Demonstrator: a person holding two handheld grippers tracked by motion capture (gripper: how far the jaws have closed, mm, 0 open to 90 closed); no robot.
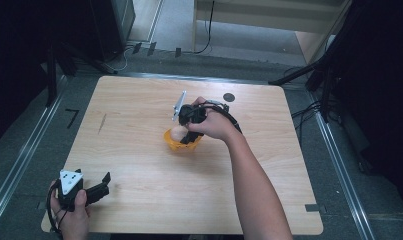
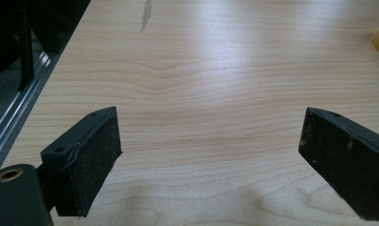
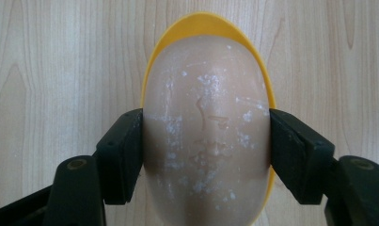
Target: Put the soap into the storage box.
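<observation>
Right gripper [image 3: 206, 136] clamped on pale egg-shaped object [image 3: 206, 127], one pad on each long flank, approx. at widest girth (sensible: a rounded body slips out if pinched nearer an end). Egg-shaped object positioned in or directly over yellow bowl [image 3: 203, 23]; bowl rim visible around far end and both flanks, but seated vs. just lifted not determinable. White speckling noted on object surface, nature unknown. In high view, right hand [image 1: 214, 124] reaching down onto bowl [image 1: 175, 142] near table [image 1: 139, 100] centre, gripper pointing steeply downward, presumably to clear the rim. Left gripper [image 1: 96, 189] parked at near-left table corner, held in left hand [image 1: 71, 215], jaws wide apart w/ nothing between, bare wood only ahead of them in left gripper view; judged idle, kept well apart from work area. Surroundings: small dark round mark [image 1: 229, 97] on tabletop beyond bowl, short dark streak [image 1: 102, 123] toward left side. No obstruction near bowl; table otherwise bare, approach paths open.
</observation>
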